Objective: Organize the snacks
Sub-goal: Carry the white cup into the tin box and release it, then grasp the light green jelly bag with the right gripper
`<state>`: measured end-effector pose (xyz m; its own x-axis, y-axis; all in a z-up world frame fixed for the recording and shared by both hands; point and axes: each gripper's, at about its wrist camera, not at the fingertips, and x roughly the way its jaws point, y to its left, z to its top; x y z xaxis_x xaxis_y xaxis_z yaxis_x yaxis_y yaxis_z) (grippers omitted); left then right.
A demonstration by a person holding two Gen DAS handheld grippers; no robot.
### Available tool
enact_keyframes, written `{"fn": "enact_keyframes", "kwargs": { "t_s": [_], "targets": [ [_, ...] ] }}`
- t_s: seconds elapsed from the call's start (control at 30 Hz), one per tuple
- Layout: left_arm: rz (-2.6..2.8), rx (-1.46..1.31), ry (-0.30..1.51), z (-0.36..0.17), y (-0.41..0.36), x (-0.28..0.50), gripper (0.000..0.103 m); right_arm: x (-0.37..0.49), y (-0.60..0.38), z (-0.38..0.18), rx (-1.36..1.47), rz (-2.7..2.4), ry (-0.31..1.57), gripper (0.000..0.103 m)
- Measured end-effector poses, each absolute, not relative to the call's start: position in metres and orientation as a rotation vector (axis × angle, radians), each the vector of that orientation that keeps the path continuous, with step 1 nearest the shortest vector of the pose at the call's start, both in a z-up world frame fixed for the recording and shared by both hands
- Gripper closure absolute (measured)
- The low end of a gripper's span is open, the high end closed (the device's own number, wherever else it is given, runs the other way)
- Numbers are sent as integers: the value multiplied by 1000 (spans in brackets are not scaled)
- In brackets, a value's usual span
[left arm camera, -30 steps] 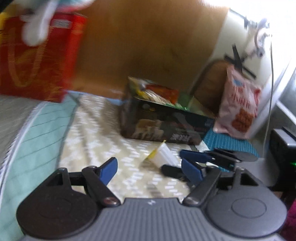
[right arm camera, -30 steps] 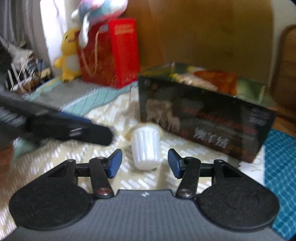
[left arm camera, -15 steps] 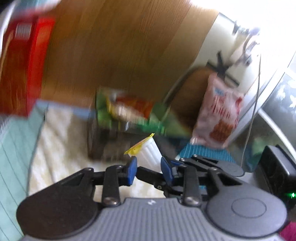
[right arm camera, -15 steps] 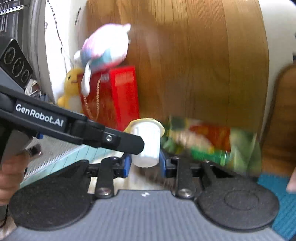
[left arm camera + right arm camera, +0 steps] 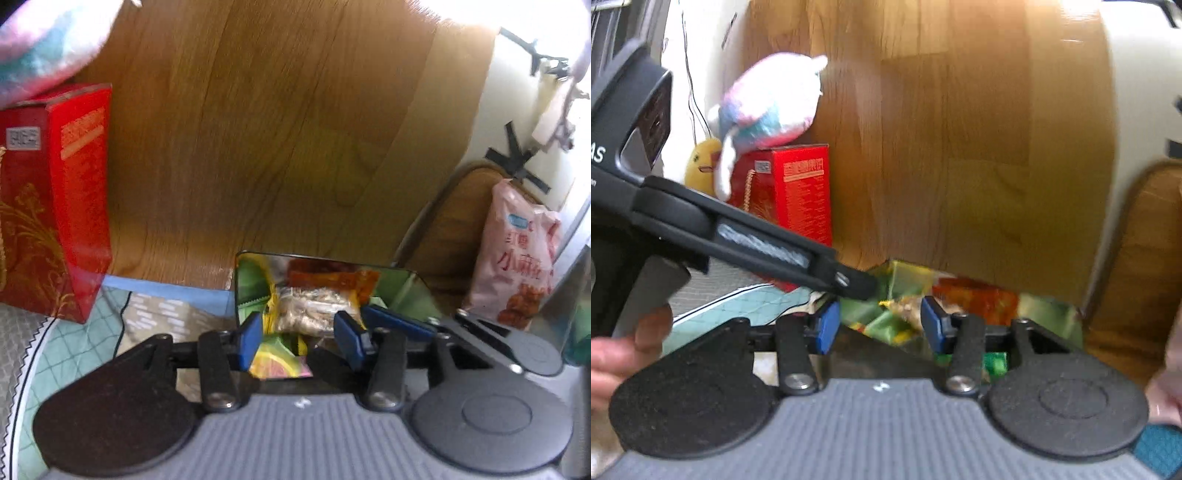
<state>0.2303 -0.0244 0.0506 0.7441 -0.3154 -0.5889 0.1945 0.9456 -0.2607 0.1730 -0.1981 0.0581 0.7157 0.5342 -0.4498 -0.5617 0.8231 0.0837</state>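
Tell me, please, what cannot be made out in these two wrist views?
- White cup: seen in neither view; whether it is in the snack box cannot be told.
- Snack box front: hidden by the left gripper and right gripper.
- Snack packets: blurred in the right view.
- Pink bag: print too small to read.

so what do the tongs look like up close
Both alike: left tongs and right tongs have blue finger pads on black linkage arms with silver pivot screws, two round black discs, and a ribbed grey body. No cables visible.
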Motion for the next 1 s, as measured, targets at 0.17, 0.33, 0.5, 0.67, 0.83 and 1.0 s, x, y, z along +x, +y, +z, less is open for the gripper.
{"fn": "enact_keyframes", "kwargs": {
  "t_s": [0.17,0.33,0.5,0.67,0.83,1.0],
  "targets": [
    [-307,-162,656,62,-15,177,59,116,-235,44,48,645,600,50],
    [-404,-154,763,34,-14,116,55,73,-252,11,127,638,787,50],
    [-484,-230,886,6,-11,71,55,41,-258,5,236,662,803,51],
    [-465,-263,906,-14,-8,44,56,21,-246,6,332,746,824,54],
    [-453,-329,910,-16,6,37,58,27,-236,5,401,756,848,77],
    [-419,-347,909,-13,4,42,64,31,-232,10,403,764,849,90]
  ]
}}
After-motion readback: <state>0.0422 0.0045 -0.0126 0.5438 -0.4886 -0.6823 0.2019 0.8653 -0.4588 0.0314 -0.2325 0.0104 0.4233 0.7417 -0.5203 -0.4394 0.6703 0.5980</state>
